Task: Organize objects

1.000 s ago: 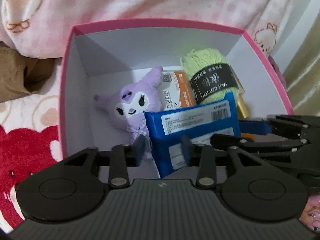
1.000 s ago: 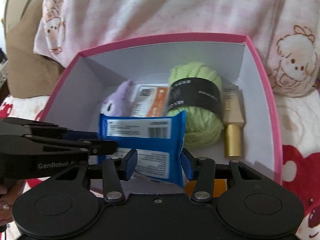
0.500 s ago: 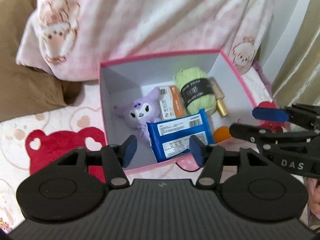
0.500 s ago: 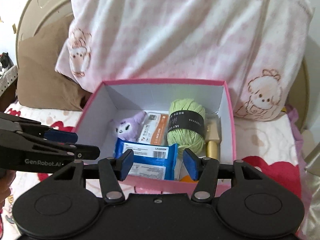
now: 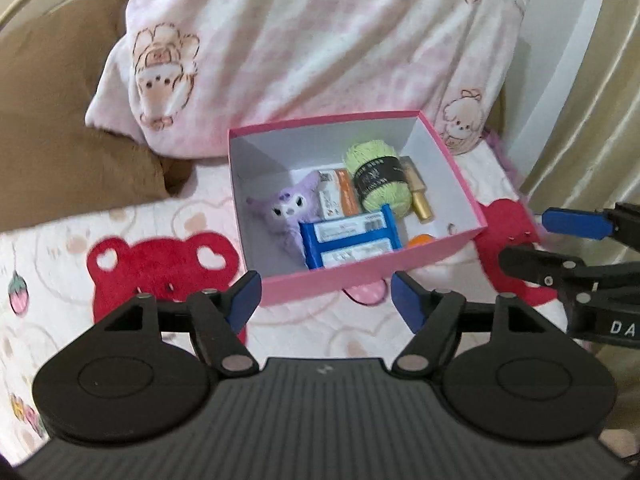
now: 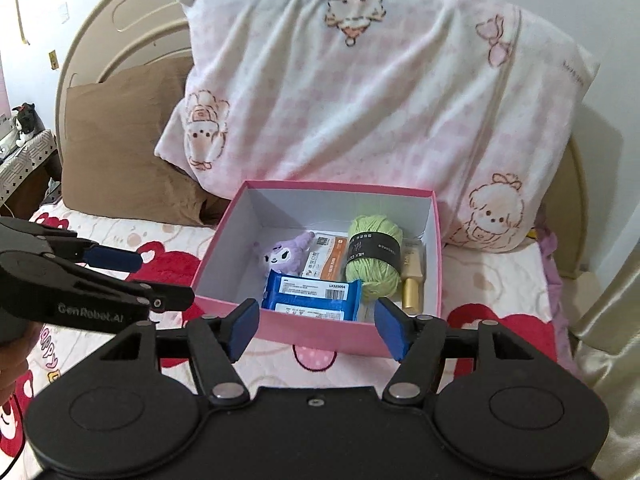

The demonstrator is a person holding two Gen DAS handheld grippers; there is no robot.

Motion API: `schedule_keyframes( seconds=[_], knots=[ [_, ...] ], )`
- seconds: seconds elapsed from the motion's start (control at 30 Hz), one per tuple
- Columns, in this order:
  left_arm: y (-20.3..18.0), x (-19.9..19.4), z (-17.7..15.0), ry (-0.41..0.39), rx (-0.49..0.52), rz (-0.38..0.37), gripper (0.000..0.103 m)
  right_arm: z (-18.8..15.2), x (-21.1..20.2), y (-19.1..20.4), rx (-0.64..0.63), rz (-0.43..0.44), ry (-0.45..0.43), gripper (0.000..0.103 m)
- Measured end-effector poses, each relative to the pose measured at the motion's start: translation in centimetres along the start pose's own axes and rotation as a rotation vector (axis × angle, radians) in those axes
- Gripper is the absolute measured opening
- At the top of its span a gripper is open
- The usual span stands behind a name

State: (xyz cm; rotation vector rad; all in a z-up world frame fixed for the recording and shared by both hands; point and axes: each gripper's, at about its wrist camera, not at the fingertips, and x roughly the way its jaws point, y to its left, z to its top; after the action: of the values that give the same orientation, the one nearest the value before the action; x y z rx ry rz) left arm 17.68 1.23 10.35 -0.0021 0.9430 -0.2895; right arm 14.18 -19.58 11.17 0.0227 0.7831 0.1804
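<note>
Wipes pack [image 6: 312, 295] lies in the pink box [image 6: 320, 334]; each hand-held gripper, left [image 5: 325, 299] and right [image 6: 316, 326], has just been spreading, released and empty.

1. A large pink-and-white checked pillow [image 6: 372, 96] with cartoon puppy prints fills the twelve o'clock area, leaning on a beige curved headboard [image 6: 132, 12].
2. A brown pillow [image 6: 120, 148] lies at ten o'clock, just beside it.
3. A white bedsheet [image 5: 132, 272] with red bear faces spreads across the lower half.
4. A small black-and-white plush [image 6: 25, 122] sits on a side table at nine o'clock.
5. Shiny beige curtain [image 5: 592, 92] hangs at three o'clock.
</note>
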Motion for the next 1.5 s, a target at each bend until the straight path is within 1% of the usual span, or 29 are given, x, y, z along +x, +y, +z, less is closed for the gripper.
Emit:
schedule_keyframes(
  seconds=[0.07, 0.17, 0.33, 0.5, 0.57, 0.7, 0.9, 0.97, 1.13, 1.23, 1.3, 1.37, 1.4, 1.5],
  knots=[
    [0.1, -0.7, -0.6, 0.003, -0.013, -0.013, 0.071, -0.5, -0.9, 0.4, 0.0, -0.007, -0.007, 0.071],
    [-0.2, -1.6, -1.5, 0.011, -0.005, -0.009, 0.071, -1.2, -1.9, 0.8, 0.009, -0.01, -0.011, 0.072],
    [-0.3, -2.5, -3.2, 0.029, -0.024, -0.026, 0.071, -2.5, -2.9, 1.2, 0.017, -0.013, 0.003, 0.073],
    [0.3, -3.1, -4.8, 0.037, -0.089, -0.053, 0.071, -3.7, -3.2, 1.6, -0.008, -0.024, 0.023, 0.075],
    [0.4, -3.0, -5.1, 0.039, -0.1, -0.043, 0.071, -4.2, -3.2, 1.7, -0.008, -0.021, 0.029, 0.076],
    [0.7, -2.6, -5.8, 0.035, -0.104, 0.002, 0.071, -4.7, -3.1, 1.8, -0.006, -0.034, 0.03, 0.076],
    [0.6, -1.5, -6.0, 0.039, -0.066, 0.072, 0.071, -5.2, -3.1, 1.7, 0.009, -0.014, 0.013, 0.076],
    [0.7, -1.1, -5.9, 0.051, -0.068, 0.068, 0.071, -5.3, -3.0, 1.7, 0.013, -0.022, 0.015, 0.077],
    [0.6, -0.9, -6.0, 0.061, -0.078, 0.065, 0.072, -5.5, -2.7, 1.5, 0.009, -0.058, 0.025, 0.081],
    [0.5, -0.9, -6.2, 0.063, -0.084, 0.068, 0.074, -5.5, -2.3, 1.2, 0.024, -0.077, 0.031, 0.088],
    [0.4, -1.0, -6.4, 0.058, -0.093, 0.071, 0.08, -5.4, -2.2, 0.9, 0.047, -0.092, 0.036, 0.097],
    [0.2, -1.0, -6.6, 0.049, -0.091, 0.076, 0.085, -5.4, -1.9, 0.7, 0.062, -0.117, 0.05, 0.098],
    [0.2, -1.1, -6.7, 0.044, -0.089, 0.083, 0.091, -5.3, -1.8, 0.6, 0.066, -0.127, 0.063, 0.098],
    [0.3, -1.2, -7.0, 0.047, -0.103, 0.103, 0.101, -5.3, -1.4, 0.6, 0.064, -0.155, 0.091, 0.098]
  ],
)
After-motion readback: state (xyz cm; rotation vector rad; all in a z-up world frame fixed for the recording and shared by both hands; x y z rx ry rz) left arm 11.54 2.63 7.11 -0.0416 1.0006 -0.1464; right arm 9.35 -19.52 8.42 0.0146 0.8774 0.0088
